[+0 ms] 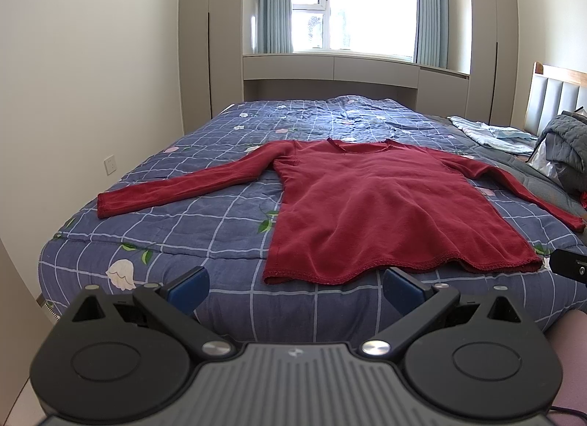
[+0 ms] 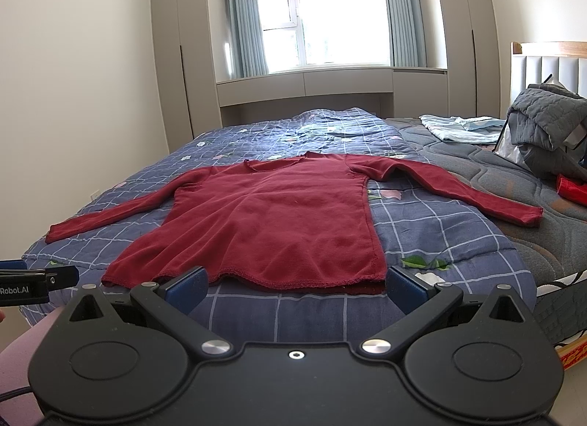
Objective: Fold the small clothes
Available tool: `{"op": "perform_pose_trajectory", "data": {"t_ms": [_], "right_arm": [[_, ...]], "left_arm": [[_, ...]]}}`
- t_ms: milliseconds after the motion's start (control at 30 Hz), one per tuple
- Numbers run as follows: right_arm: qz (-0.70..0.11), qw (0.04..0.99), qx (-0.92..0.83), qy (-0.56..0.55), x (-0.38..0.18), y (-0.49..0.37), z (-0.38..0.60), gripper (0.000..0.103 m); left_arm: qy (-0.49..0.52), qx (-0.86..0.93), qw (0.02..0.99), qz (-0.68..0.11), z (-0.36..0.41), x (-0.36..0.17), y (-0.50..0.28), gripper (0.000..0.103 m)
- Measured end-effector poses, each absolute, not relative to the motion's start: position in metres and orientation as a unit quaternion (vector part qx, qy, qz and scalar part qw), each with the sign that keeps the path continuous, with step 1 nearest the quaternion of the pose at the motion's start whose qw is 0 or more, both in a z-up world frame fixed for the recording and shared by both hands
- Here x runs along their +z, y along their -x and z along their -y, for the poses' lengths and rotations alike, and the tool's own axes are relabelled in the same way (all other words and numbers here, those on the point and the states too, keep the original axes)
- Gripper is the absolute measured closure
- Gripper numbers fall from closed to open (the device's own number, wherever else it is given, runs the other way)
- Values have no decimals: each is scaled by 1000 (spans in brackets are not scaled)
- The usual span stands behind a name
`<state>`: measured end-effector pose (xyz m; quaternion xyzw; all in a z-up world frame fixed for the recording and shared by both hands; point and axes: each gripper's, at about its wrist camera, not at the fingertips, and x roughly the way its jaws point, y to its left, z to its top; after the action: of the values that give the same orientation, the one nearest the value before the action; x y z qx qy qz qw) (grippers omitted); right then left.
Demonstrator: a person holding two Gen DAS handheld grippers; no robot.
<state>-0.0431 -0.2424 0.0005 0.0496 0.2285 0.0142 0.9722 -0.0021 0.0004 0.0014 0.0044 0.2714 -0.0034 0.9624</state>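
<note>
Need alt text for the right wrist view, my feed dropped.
A dark red long-sleeved top lies flat, sleeves spread, on a blue checked quilt, hem toward the camera. The right tool hovers open just short of the hem, holding nothing; the left tool shows at the left edge.

the bed [image 2: 477, 184] carries a blue checked quilt [image 2: 256, 301] with flower prints over its nine o'clock half, and grey quilted bedding shows bare toward three o'clock. a red long-sleeved top [image 2: 271, 220] lies flat on the quilt, sleeves spread. at about two o'clock lie a pale blue cloth [image 2: 458, 129], a grey padded heap [image 2: 550, 121], and something small and red [image 2: 572, 191], possibly another garment.
</note>
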Motion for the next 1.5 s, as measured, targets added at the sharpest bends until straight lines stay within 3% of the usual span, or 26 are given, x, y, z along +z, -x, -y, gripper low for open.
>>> {"op": "perform_pose_trajectory", "data": {"t_ms": [967,1167,1500], "right_arm": [[-244,969,3,-40,2,37,240,0],[-285,957,-42,-17,14,0,243,0],[-268,960,-81,5,38,-82,280,0]], "left_arm": [[-5,-21,954,-301,3,-4,-10,0],[-25,-31,946,-320,10,12,-52,0],[10,-33,943,-332,38,47,-169,0]]}}
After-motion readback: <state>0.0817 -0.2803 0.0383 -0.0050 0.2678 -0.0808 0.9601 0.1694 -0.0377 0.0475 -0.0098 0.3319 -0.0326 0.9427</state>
